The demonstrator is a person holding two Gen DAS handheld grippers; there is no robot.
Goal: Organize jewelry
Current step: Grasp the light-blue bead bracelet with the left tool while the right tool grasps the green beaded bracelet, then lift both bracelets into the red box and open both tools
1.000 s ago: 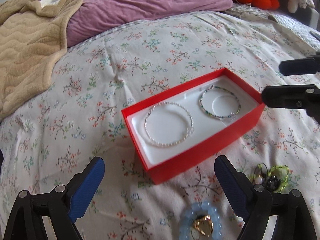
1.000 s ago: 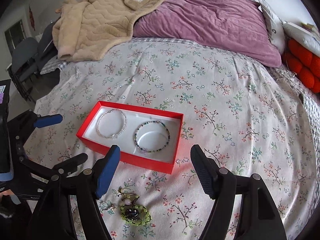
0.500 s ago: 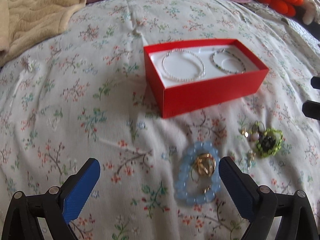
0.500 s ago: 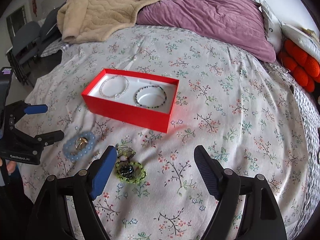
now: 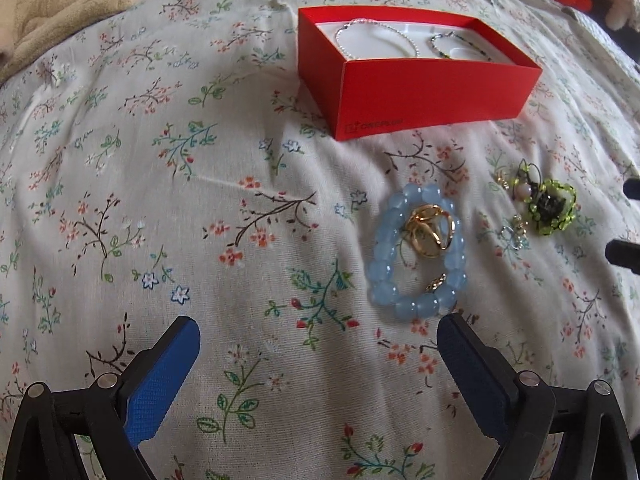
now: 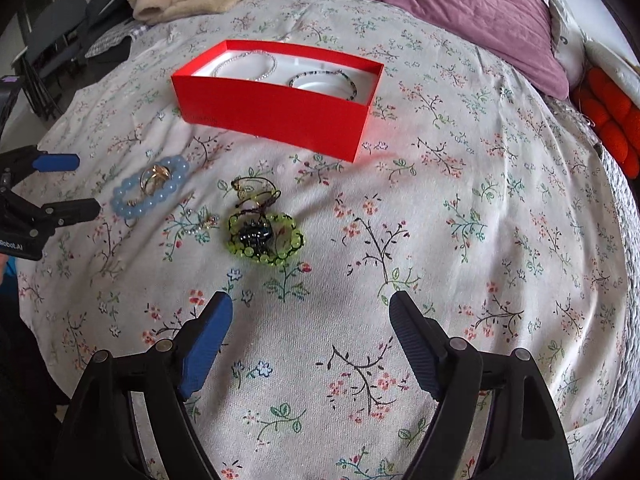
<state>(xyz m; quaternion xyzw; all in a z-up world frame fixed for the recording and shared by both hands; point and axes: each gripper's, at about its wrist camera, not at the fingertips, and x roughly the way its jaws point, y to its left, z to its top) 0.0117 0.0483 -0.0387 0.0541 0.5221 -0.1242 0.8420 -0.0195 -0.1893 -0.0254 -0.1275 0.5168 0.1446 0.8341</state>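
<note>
- Left gripper (image 5: 318, 360): jaws spread wide and holding nothing, poised low over the floral bedsheet (image 5: 160, 184), with the blue bead bracelet (image 5: 418, 258) just ahead of its right-hand finger.
- Right gripper (image 6: 310, 332): likewise wide open and empty, poised above the sheet, with the green beaded piece (image 6: 264, 240) just ahead of it and slightly to the left.
- Red box (image 5: 416, 80): open, white-lined, lying on the bed beyond the loose pieces. It holds a pearl-like white bead bracelet (image 5: 374, 38) on the left and a dark multicoloured bead bracelet (image 5: 460, 46) on the right, each lying flat around a shallow round recess.
- Loose jewelry, near the box but apart from it: the blue bead bracelet with gold rings (image 5: 430, 230) lying inside its loop; a small silvery piece (image 5: 512, 234) between the two clusters; the green beaded piece tangled with a dark centre and thin cord.
- Step in hand, as judged: two bracelets are stored and the rest is still to be collected, so this is the approach to the next pickup.
- Next move, as judged: lower one gripper over a single item, most plausibly the left over the blue bracelet, and close across one strand of beads. The soft sheet will yield, and the rings inside the loop may be dragged or scattered.
</note>
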